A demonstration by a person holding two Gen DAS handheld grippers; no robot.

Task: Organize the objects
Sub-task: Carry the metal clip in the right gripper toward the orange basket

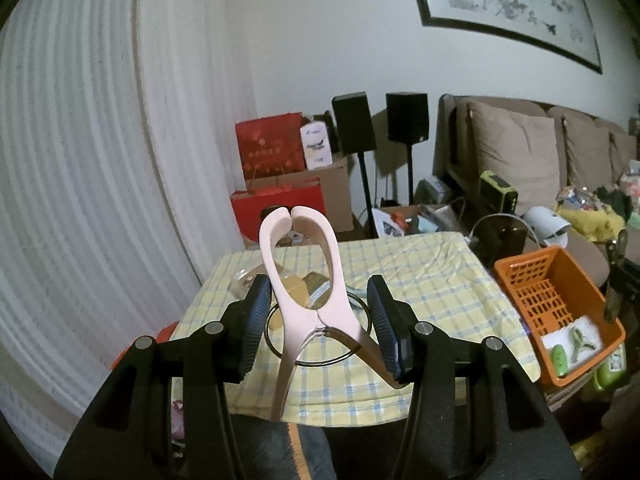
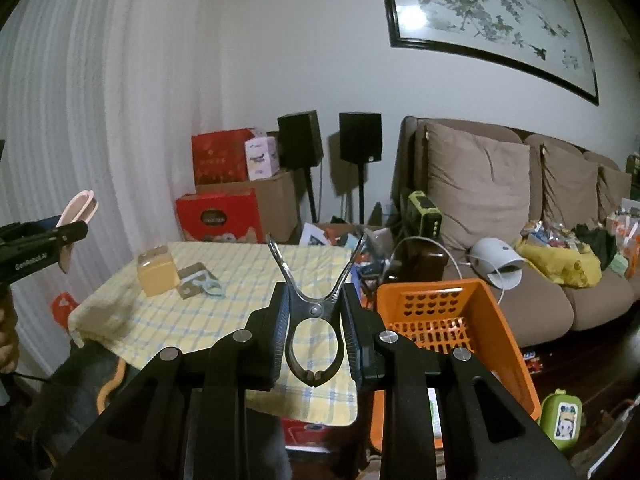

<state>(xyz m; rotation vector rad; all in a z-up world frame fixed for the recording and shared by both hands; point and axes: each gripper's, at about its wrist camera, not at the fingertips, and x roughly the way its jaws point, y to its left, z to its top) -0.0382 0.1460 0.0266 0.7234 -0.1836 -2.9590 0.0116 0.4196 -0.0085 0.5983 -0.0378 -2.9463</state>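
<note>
While the tabletop point(image 2: 248, 312) under its yellow checked cloth filled the middle of both views, the orange basket point(image 2: 476, 304) stood just beside its right edge, with a few small green items lying in its near end. On the far left part of the cloth sat a yellow box point(image 2: 157, 273) and, just beside it, a grey-and-blue flat thing point(image 2: 199, 281); a dark wire ring point(image 1: 320, 330) lay on the cloth nearer the camera.

The left gripper point(image 1: 320, 316) had its jaws roughly half open yet pressed on a pink clothes peg point(image 1: 304, 280), squeezing the spread handles so the clip end stood upright above the cloth. The right gripper point(image 2: 316, 320) had its jaws narrowly set, clamped on a metal clip point(image 2: 316, 312) at the pivot, handles splayed upward and the clip end pointing back toward the camera.

Both pegs looked lifted clear, so the step in hand appeared to be carrying them to the basket. The next move probably called for swinging each gripper rightward over the basket's open top, then opening the jaws there.
</note>
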